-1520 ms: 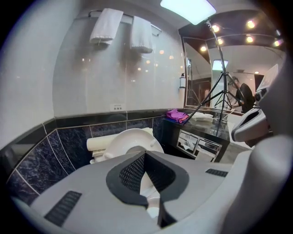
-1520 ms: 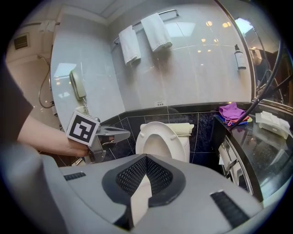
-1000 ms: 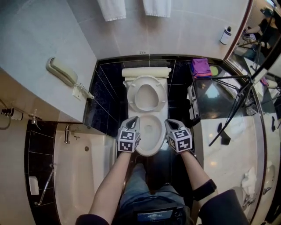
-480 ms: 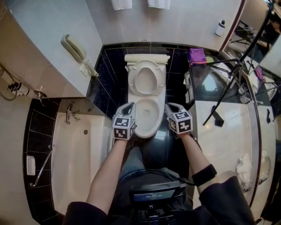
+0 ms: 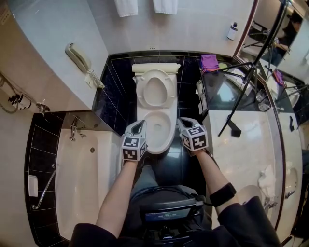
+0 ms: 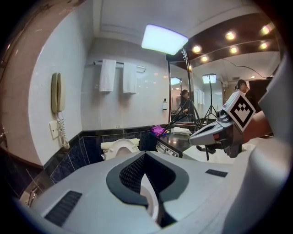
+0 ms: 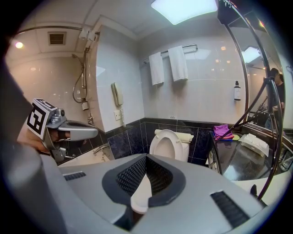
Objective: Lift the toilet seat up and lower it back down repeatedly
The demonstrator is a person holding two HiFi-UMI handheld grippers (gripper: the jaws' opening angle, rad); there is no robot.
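Note:
The white toilet seat (image 5: 155, 90) stands raised against the tank, leaving the bowl (image 5: 158, 126) uncovered. My left gripper (image 5: 138, 126) hangs by the bowl's front left edge and my right gripper (image 5: 181, 123) by its front right edge, neither touching it. Both are shut with nothing held. In the left gripper view the closed jaws (image 6: 145, 154) point toward the upright seat (image 6: 120, 147), and the right gripper (image 6: 215, 132) shows alongside. In the right gripper view the shut jaws (image 7: 146, 156) face the raised seat (image 7: 168, 144), with the left gripper (image 7: 73, 130) at the left.
A bathtub (image 5: 82, 178) lies on the left under a wall phone (image 5: 77, 57). Two towels (image 5: 145, 6) hang behind the toilet. On the right a marble counter (image 5: 241, 144) carries a purple cloth (image 5: 209, 61), with a tripod (image 5: 251, 72) over it and a bottle (image 5: 232, 30) behind.
Both grippers have drawn back from the bowl's sides toward its front end and risen a little. The seat has stayed upright.

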